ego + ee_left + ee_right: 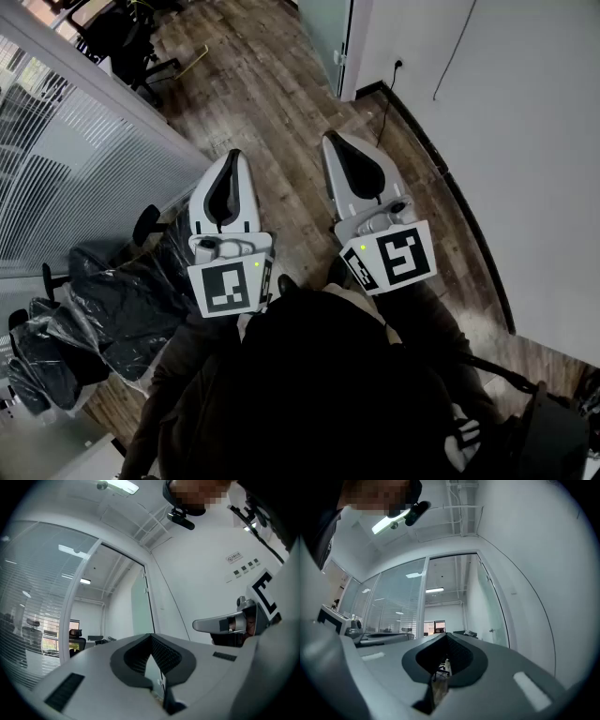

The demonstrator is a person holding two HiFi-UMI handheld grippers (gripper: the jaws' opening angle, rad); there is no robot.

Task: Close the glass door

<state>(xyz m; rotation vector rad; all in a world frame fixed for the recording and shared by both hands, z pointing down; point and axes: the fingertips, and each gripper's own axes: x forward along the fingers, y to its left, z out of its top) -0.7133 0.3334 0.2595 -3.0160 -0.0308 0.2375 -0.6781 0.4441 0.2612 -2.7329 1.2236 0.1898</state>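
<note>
left claw point(232, 157): jaws touching, I'm gripping nothing
right claw point(333, 141): same, empty
glass door point(324, 30): standing open, well ahead of both claws
doing it well: I'm likely needing to step closer, then catch the handle point(489, 630) and swing it slowly

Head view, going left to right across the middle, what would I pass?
The striped glass partition → left gripper → right gripper → dark baseboard → white wall.
</note>
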